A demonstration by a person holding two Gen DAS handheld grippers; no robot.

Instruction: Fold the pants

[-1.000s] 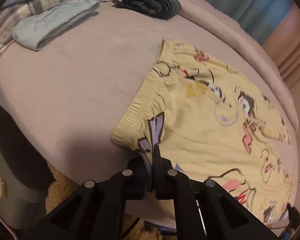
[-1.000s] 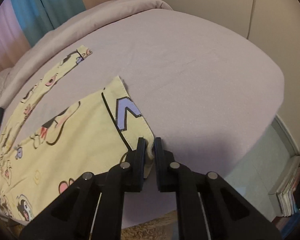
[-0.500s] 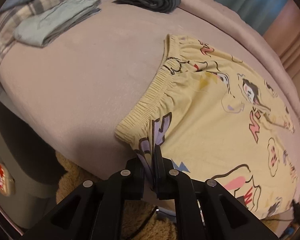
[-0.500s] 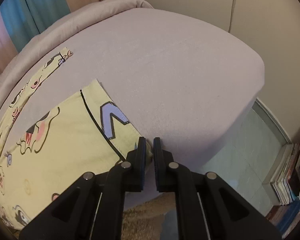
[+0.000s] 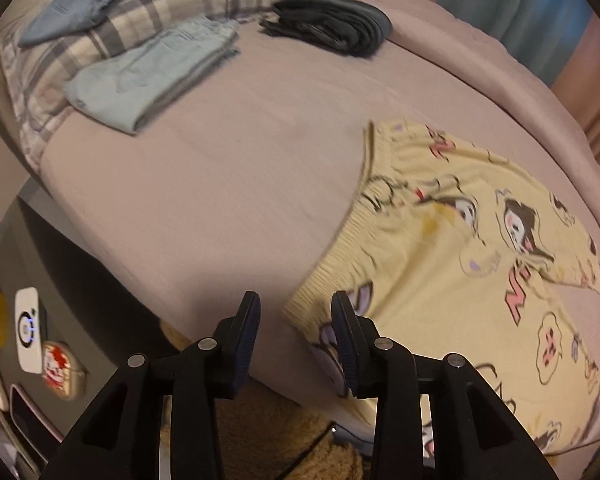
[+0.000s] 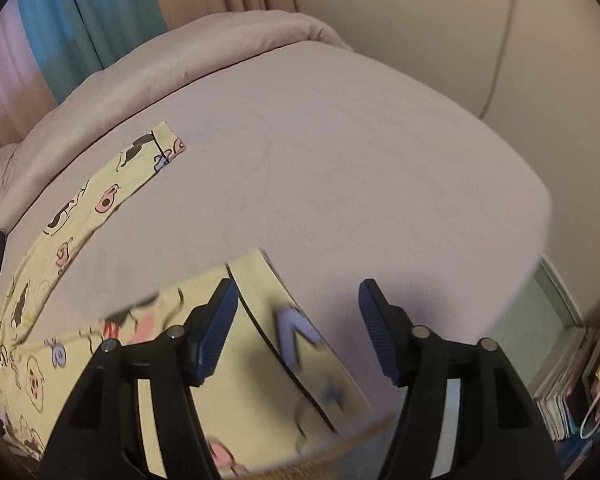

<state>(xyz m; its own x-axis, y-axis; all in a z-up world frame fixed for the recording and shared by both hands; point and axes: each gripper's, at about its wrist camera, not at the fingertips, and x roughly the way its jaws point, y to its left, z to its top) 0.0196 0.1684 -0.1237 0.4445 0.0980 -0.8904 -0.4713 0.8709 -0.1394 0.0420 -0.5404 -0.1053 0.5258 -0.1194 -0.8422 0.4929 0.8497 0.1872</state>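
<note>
Clearly soft, light cotton — the yellow pants (image 5: 460, 280) lie flat near the bed (image 5: 228, 184) edge; my left tongs (image 5: 294, 316) and right tongs (image 6: 296, 312) have just opened, gripping nothing — I'd pinch the elastic waistband (image 5: 340, 260).

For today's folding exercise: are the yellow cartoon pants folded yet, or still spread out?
Spread out. The yellow pants lie flat on the bed, waistband open and both legs apart.

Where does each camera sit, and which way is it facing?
Left wrist: on the left gripper, angled down at the pants' waistband and folded clothes; its open jaws show.
Right wrist: on the right gripper, angled down at a pant leg; its open jaws show.
Shared: pants, bed.
</note>
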